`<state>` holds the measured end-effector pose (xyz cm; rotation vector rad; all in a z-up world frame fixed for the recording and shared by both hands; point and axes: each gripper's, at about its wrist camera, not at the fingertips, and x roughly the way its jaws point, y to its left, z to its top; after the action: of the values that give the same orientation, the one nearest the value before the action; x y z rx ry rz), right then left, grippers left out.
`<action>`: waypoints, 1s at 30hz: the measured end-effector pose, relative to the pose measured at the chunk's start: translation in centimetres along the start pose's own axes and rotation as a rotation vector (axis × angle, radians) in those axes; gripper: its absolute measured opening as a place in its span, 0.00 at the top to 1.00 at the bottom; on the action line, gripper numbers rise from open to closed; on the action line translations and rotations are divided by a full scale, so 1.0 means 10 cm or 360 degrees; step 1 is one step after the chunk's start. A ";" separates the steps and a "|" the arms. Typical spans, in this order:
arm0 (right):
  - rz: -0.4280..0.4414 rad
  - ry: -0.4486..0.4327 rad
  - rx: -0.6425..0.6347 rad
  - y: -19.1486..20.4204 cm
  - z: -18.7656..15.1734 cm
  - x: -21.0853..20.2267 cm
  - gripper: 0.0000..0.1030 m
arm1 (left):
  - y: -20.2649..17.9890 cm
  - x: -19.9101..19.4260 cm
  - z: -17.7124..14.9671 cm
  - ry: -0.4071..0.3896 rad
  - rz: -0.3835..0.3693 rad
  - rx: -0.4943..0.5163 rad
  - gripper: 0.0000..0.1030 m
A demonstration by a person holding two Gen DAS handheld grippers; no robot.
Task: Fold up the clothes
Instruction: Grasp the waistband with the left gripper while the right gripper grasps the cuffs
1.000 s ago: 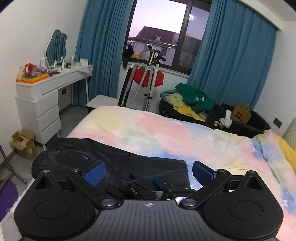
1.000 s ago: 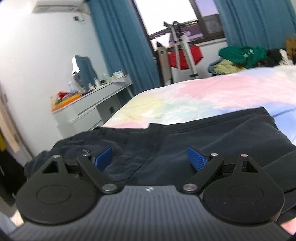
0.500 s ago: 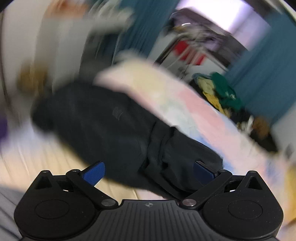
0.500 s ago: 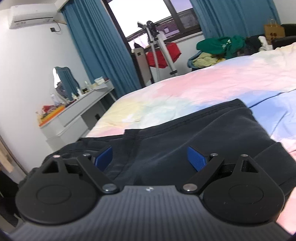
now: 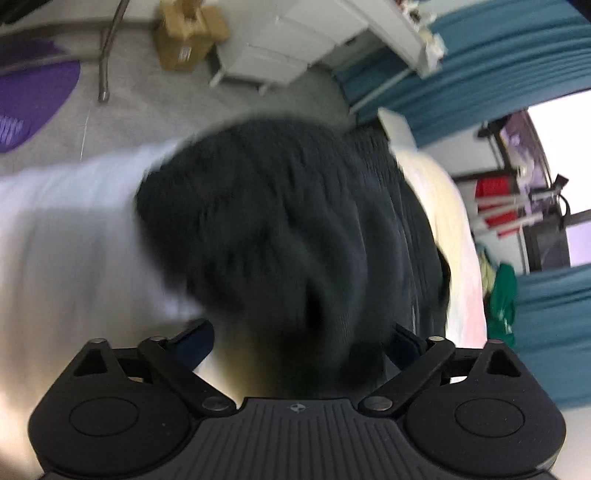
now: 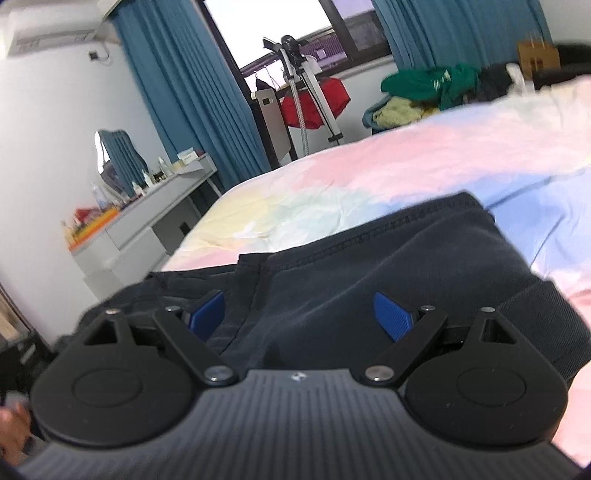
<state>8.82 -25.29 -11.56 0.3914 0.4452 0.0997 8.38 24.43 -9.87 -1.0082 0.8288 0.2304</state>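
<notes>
The dark garment (image 6: pixel 369 280) lies flat on the near part of the bed (image 6: pixel 369 173), its stitched hem toward the window; in the left wrist view the same dark garment (image 5: pixel 288 236) shows as a blurred, rounded end near the corner of the bed, with the floor (image 5: pixel 122 107) beyond it. My left gripper (image 5: pixel 301 343) points down at that end, its jaws wide but closing, with dark cloth between them; the blur does not let me say the pads press on it, so I count nothing as held. My right gripper (image 6: pixel 299 314) hovers low over the middle of the garment, jaws wide and gripping nothing. I judge the step in hand to be taking hold of the garment's end with the left, ahead of a fold. To do it well I should bring the lower finger under the edge, gather every layer and none of the bedsheet, and close fully before lifting; the right should hold the middle flat as an anchor. Around: a white dresser (image 6: pixel 147 236) with small clutter on top, a cardboard box (image 5: pixel 188 33) on the floor, blue curtains (image 6: pixel 184 96), a tripod stand (image 6: pixel 306 85) by the window and a pile of clothes (image 6: pixel 428 88) beyond the bed. None lies in the fold's path; the bed's edge is the hazard, as loose cloth could slide off.
</notes>
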 end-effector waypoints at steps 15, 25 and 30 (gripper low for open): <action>-0.0140 0.0384 -0.0451 0.28 -0.32 0.74 0.08 | -0.74 -0.07 -0.22 -0.0631 0.0086 0.0686 0.77; 0.0106 0.0140 0.0269 -0.25 0.06 -0.07 0.07 | -2.31 -0.55 -1.60 -0.1193 -0.0011 0.1481 0.82; -0.0308 -0.0054 0.0494 -0.83 0.20 -0.45 0.07 | -2.99 -0.46 -2.61 -0.1361 -0.0140 0.1703 0.82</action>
<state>5.73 -34.46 -11.39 0.6514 0.4639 -0.1662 7.77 -12.23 6.04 0.1078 0.0406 0.0910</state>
